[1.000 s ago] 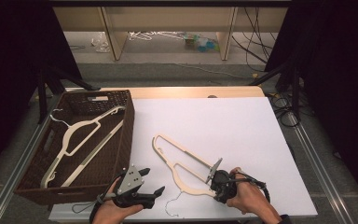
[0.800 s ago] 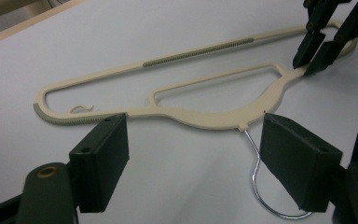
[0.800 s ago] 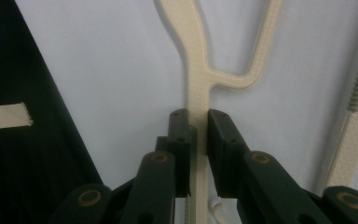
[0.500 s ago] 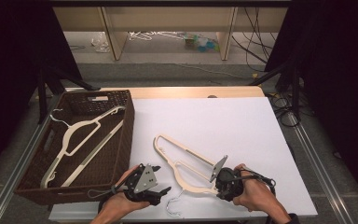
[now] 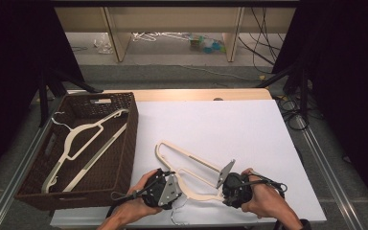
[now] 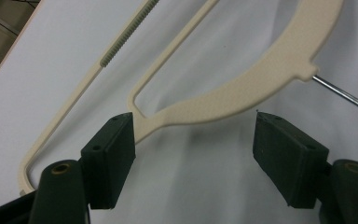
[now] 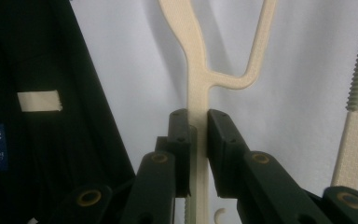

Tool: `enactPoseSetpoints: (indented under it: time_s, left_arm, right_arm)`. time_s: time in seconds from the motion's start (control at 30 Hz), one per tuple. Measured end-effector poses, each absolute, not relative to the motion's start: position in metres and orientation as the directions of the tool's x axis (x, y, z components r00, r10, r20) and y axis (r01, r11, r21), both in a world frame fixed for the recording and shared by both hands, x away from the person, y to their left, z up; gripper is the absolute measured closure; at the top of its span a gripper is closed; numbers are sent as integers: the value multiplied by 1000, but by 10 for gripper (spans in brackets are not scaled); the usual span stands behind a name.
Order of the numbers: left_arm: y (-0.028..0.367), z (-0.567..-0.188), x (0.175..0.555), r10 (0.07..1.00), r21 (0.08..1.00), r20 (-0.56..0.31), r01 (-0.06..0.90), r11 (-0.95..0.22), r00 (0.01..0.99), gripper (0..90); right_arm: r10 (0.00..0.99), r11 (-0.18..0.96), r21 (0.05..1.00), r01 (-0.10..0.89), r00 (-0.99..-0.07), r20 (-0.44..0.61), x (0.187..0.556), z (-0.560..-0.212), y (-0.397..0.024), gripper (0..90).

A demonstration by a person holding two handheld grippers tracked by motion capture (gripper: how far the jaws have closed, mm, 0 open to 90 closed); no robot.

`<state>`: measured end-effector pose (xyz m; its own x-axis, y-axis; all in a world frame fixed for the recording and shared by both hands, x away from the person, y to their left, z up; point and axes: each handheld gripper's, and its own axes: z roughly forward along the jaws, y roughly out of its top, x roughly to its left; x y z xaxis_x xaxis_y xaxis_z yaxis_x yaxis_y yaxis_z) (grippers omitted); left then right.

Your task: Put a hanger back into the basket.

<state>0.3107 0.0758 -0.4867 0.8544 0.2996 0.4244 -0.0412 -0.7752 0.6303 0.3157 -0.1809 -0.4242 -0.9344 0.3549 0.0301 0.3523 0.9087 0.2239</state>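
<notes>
A cream plastic hanger with a metal hook lies on the white table near its front edge. My right gripper is shut on one thin arm of the hanger, whose strip is pinched between the two pads. My left gripper sits at the hanger's other side, near the hook. Its jaws have just been closing but stand wide apart in the left gripper view. The curved shoulder of the hanger lies just beyond the fingertips, with nothing pressed between them.
A dark brown wicker basket stands on the left of the table with a second cream hanger inside. White table surface stretches behind the hanger. Shelving and loose items lie on the floor beyond the far edge.
My left hand has moved right and down, bringing its gripper up to the hanger near the hook. The right gripper and the hanger have stayed put.
</notes>
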Motion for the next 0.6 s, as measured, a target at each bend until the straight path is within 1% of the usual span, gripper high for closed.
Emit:
enactPoseSetpoints:
  time_s: [0.1,0.13,0.2,0.27,0.33,0.4,0.43,0.47,0.5,0.53,0.57,0.6]
  left_arm:
    - [71,-487,312,273,621,441,-71,-780,855,308]
    - [70,-487,312,263,611,461,-88,-787,848,311]
    - [68,-489,313,238,610,453,-104,-786,860,328]
    - [67,-489,313,204,600,466,-138,-788,861,339]
    - [65,-487,313,135,579,501,-216,-787,855,385]
    - [65,-486,311,119,584,504,-236,-777,855,419]
    - [65,-486,310,106,583,505,-247,-774,857,460]
    - [65,-485,309,96,581,502,-253,-774,859,479]
    - [65,-484,309,64,565,514,-281,-776,856,510]
    - [64,-483,307,20,533,543,-326,-781,840,548]
    - [63,-483,305,10,523,549,-334,-784,836,578]
    - [61,-482,305,-20,513,560,-366,-776,828,598]
  right_arm:
    - [353,909,227,351,-935,30,315,-424,-180,800]
    - [353,908,231,351,-935,31,315,-424,-180,800]
    - [345,910,235,343,-938,31,315,-423,-180,800]
    - [340,911,236,339,-940,35,315,-423,-181,799]
    - [329,912,244,329,-943,39,316,-423,-181,799]
    - [325,913,249,324,-945,38,317,-423,-183,799]
    - [326,909,258,326,-944,48,317,-423,-183,799]
    - [323,908,263,326,-945,56,318,-423,-184,799]
    - [328,906,264,331,-943,55,318,-423,-185,799]
    - [322,906,268,327,-945,63,319,-423,-186,799]
    - [317,904,278,324,-946,70,320,-423,-188,799]
    - [309,906,279,318,-948,77,321,-423,-189,799]
